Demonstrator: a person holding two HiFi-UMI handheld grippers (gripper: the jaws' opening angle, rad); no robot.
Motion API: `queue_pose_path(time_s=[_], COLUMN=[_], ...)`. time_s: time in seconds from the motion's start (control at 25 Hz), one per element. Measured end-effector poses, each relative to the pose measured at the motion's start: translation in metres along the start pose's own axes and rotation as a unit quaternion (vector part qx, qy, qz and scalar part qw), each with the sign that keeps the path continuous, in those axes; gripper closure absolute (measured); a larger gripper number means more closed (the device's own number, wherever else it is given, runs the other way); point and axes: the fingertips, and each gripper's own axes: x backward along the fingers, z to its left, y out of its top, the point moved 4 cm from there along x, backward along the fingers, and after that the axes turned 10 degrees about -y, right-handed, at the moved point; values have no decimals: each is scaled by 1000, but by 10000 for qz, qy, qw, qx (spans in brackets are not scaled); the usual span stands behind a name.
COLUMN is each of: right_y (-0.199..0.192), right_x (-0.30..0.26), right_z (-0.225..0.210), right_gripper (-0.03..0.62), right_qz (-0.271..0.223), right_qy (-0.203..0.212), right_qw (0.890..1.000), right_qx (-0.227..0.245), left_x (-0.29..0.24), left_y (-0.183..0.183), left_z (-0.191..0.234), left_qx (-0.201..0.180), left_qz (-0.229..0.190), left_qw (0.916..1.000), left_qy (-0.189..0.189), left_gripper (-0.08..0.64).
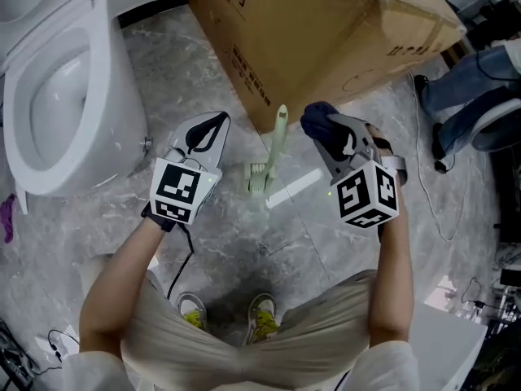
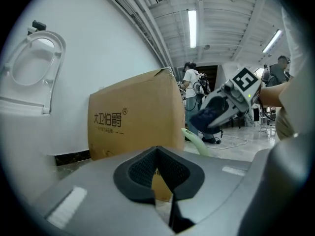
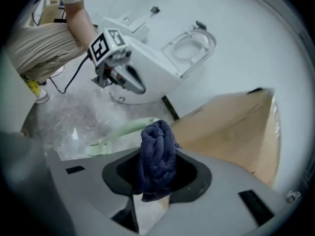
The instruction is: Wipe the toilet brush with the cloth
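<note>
A pale green toilet brush stands on the marble floor, its handle leaning against the cardboard box; its head rests on the floor. My right gripper is shut on a bunched dark blue cloth, just right of the handle's top and apart from it. My left gripper is shut with nothing in it, a little left of the brush. In the left gripper view the handle shows beyond the jaws, with the cloth above it.
A white toilet with its seat up stands at the left. A large cardboard box fills the back. A cable runs over the floor at the right, near another person's legs. My own feet are below.
</note>
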Motion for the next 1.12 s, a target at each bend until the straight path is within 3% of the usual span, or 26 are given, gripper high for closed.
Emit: queue_pose_path(time_s=[0.12,0.24,0.4,0.6,1.12], right_y=[40,65,69,59,55], right_x=[18,21,2,-12,-14], right_z=[-26,-19,7,28,55], right_gripper=[454,456,454,454,454], right_qz=[-586,-901,-903,-790,-680], right_qy=[-752,-916,-674,-264,22], right_qw=[9954,9915,9917,9937,9928], right_qx=[79,224,614,756,982], left_x=[1,1,2,3,4], left_y=[2,0,0,-4,-8], left_z=[3,6,5,2,3], left_qx=[-3,-28,-58,-91,-58], left_qz=[-49,-3,20,67,90], left_qw=[10000,10000,10000,9999,9999], left_qy=[32,49,46,-18,-84], left_gripper=[560,560,560,559,560])
